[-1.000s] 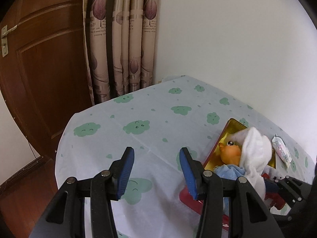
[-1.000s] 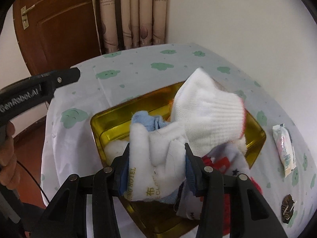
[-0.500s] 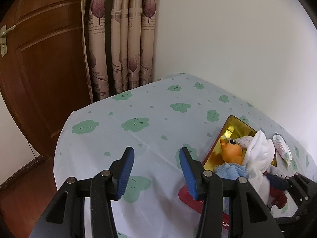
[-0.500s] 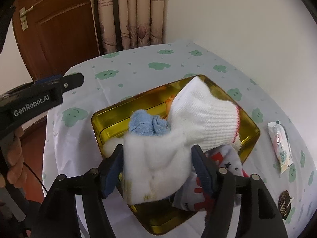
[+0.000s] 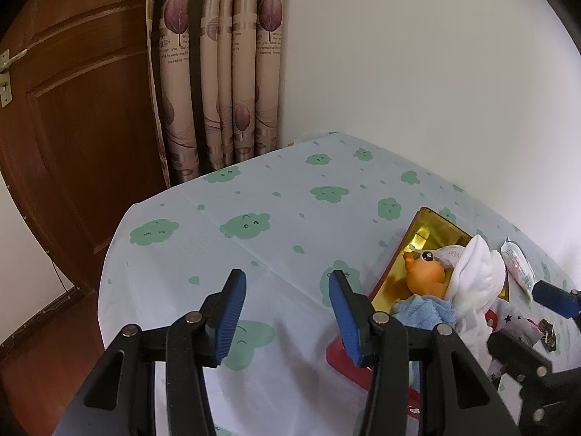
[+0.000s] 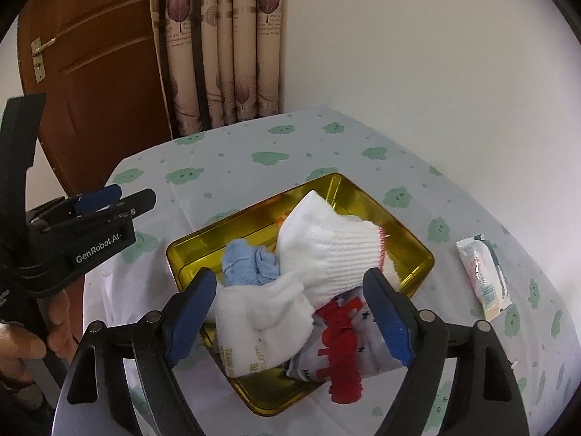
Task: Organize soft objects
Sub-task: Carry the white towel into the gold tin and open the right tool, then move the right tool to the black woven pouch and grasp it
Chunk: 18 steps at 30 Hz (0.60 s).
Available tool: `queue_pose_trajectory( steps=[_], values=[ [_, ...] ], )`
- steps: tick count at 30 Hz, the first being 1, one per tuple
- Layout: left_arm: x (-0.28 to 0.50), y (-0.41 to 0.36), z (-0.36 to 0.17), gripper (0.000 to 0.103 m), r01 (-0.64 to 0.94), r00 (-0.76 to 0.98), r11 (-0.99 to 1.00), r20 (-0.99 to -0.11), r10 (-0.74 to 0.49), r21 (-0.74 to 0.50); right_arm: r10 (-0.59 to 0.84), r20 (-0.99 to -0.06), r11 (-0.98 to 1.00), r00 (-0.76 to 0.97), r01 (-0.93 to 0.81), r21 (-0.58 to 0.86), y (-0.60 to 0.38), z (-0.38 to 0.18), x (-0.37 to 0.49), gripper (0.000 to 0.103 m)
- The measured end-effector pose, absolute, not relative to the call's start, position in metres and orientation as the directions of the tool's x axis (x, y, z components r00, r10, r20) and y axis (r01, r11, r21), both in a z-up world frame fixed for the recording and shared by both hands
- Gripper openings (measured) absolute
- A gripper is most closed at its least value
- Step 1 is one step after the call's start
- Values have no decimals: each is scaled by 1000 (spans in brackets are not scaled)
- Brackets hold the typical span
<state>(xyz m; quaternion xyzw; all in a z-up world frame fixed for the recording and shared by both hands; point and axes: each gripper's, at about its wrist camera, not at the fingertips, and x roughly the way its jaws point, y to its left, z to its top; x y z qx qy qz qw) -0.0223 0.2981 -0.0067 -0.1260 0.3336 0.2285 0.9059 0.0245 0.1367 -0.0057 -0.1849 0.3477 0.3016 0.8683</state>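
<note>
Socks [image 6: 326, 254] and other soft pieces lie heaped in a gold tin [image 6: 410, 232] on the desk [image 6: 232, 167], which wears a pale cloth printed with green clouds. The right wrist view looks down into the tin: a white ribbed sock with red edge stitching on top, a blue cloth [image 6: 247, 261] beside it, a white towel [image 6: 261, 319] with gold lettering spilling over the tin's near rim, and a grey-and-red sock [image 6: 341, 345] next to the towel. The right tool [image 6: 290, 316] has just been opening; its blue pads now stand apart on either side of the towel and the grey-and-red sock without pressing on them.

Only the left wrist view shows an orange toy duck [image 5: 425, 272] tucked into the pile, and the tin's red outer side. That view also has the left tool [image 5: 287, 312] with its jaws apart and nothing between them, over bare cloth to the left of the tin.

The right view alone shows a hand [image 6: 32, 327] at the left edge, gripping the left tool's handle. A small packet [image 6: 483, 276] lies on the desk to the right of the tin, clear of it.

The desk's far edge meets a white wall and a curtain [image 5: 218, 72]; a brown door [image 5: 72, 109] stands to the left. Open cloth stretches behind and to the left of the tin.
</note>
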Motion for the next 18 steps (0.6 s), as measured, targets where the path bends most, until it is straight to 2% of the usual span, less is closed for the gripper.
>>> queue_pose_trajectory(
  steps=[3, 9, 18],
  values=[
    [-23, 298, -7, 49, -499, 672, 863, -662, 331, -74, 396, -706, 756, 588, -645, -113, 132, 0, 24, 85],
    [-22, 295, -7, 49, -491, 675, 869, -659, 332, -65, 397, -672, 783, 625, -613, -108, 110, 13, 26, 87],
    [-17, 291, -12, 49, -485, 665, 873, -668, 335, -45, 255, -685, 894, 682, -436, -101, 14, 7, 58, 88]
  ],
)
